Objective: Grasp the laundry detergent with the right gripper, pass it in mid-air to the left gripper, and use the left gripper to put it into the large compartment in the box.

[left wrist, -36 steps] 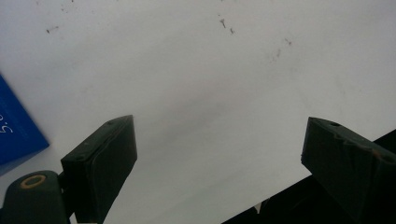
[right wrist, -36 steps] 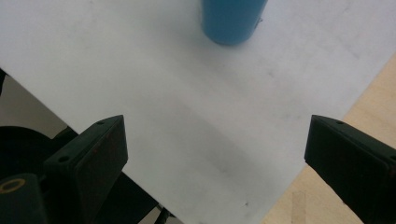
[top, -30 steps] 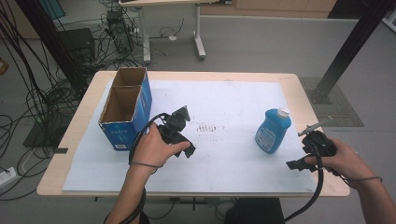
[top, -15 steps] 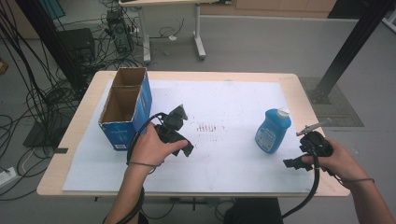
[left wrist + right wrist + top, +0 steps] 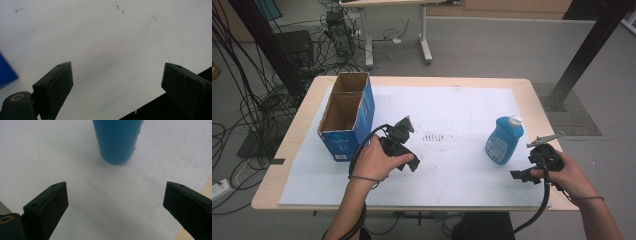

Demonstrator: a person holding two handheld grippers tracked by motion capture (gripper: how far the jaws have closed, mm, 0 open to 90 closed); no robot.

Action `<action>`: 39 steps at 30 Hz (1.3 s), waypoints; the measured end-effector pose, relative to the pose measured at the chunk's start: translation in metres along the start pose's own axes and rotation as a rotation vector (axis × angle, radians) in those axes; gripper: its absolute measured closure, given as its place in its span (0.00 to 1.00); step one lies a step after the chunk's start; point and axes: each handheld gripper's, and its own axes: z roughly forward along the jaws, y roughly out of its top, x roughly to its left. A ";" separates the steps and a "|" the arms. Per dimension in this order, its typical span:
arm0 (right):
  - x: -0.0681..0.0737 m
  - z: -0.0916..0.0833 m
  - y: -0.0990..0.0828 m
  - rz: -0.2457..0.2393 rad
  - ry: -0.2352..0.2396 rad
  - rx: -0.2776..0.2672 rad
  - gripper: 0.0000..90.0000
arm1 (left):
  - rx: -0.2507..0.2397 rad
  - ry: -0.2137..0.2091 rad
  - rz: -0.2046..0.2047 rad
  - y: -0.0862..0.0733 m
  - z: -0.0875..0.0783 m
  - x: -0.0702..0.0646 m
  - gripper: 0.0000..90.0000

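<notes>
The blue bottle (image 5: pixel 503 141) stands upright on the white sheet (image 5: pixel 452 175) at the right side, its long axis vertical, white cap (image 5: pixel 514 120) on top; the right gripper (image 5: pixel 523 174) is just beside it, jaws spread wide, the bottle ahead of them and not between them (image 5: pixel 117 140); the left gripper (image 5: pixel 408 125) has its jaws spread over bare sheet; the cardboard box (image 5: pixel 346 116) at the left looks empty inside.
</notes>
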 end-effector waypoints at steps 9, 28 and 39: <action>0.001 0.004 -0.002 0.037 -0.006 -0.061 0.04 | 0.006 -0.009 -0.005 -0.002 0.004 0.000 0.12; 0.002 0.013 -0.007 0.045 -0.016 -0.184 0.05 | 0.025 -0.017 -0.007 -0.004 0.008 0.001 0.12; 0.003 0.020 -0.010 0.040 -0.039 -0.257 0.05 | 0.029 -0.018 -0.007 -0.005 0.010 0.002 0.12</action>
